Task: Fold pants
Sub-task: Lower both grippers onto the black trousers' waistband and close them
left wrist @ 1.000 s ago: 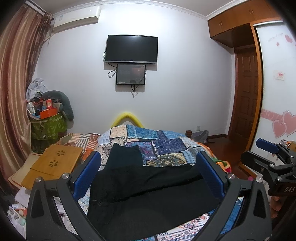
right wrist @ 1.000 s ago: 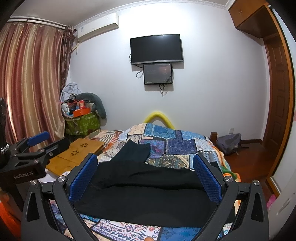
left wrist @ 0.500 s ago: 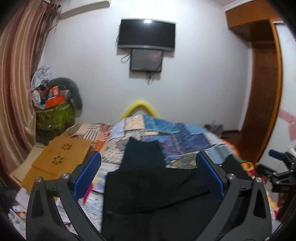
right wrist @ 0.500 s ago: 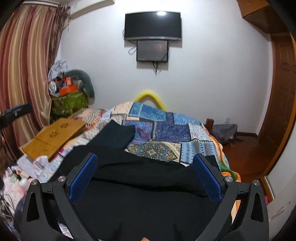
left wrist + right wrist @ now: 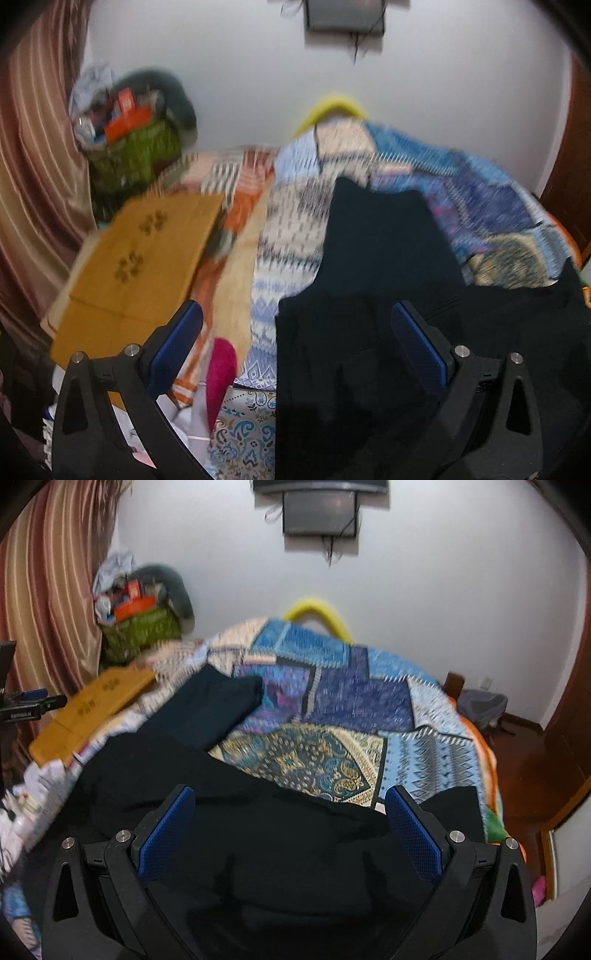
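Black pants (image 5: 369, 332) lie spread on the patterned bedspread (image 5: 480, 206), one leg reaching away toward the wall. My left gripper (image 5: 295, 339) is open and empty, low over the pants' left edge. In the right wrist view the pants (image 5: 258, 830) fill the near bed. My right gripper (image 5: 288, 823) is open and empty just above them, with the bedspread (image 5: 351, 709) beyond. Both views are blurred by motion.
A wooden lap board (image 5: 136, 254) lies at the bed's left side, with a pink object (image 5: 219, 369) near it. A cluttered green box (image 5: 136, 155) stands in the left corner by the curtain (image 5: 33, 184). A grey bag (image 5: 484, 705) sits on the floor at right.
Both grippers have tilted down and moved closer to the pants. The left one has also shifted left toward the pants' left edge. Both stay open.
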`<state>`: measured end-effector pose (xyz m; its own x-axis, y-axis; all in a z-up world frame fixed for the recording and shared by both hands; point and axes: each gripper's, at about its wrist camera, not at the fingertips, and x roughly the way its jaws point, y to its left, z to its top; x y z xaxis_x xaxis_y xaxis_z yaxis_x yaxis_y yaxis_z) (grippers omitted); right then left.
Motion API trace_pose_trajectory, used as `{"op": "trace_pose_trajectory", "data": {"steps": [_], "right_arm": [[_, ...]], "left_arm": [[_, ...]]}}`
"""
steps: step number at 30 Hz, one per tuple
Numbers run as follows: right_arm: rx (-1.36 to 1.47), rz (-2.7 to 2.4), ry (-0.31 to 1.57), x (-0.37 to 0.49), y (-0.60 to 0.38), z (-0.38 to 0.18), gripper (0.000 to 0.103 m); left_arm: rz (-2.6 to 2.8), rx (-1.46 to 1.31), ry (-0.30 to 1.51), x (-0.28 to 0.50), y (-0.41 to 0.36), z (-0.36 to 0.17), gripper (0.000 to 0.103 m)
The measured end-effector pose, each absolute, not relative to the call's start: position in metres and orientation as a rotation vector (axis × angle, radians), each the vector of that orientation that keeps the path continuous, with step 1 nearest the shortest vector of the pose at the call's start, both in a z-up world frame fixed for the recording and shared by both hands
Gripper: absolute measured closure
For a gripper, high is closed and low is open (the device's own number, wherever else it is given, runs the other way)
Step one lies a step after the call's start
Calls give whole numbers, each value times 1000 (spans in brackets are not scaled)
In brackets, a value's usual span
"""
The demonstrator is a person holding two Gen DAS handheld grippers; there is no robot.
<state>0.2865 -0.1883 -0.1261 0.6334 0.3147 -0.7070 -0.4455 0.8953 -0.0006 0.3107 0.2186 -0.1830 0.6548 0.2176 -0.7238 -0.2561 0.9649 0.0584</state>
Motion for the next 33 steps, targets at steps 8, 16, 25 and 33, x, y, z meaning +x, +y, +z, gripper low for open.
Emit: {"op": "trace_pose_trajectory", "data": {"steps": [8,16,25,33], "right_arm": [[-192,515,937,330,-177,-168,2],[-280,658,1077,364,-146,-198,24],[-310,713,1074,346,-132,-211,68],[-333,646,1027,331,-125,-209,98]], "left_arm": [[246,-107,1046,358,240,-274,22],[158,-203,1121,380,253,-306,44],[152,-230,1083,370,249,-298,76],[197,-164,1047,348,246,-272,99]]}}
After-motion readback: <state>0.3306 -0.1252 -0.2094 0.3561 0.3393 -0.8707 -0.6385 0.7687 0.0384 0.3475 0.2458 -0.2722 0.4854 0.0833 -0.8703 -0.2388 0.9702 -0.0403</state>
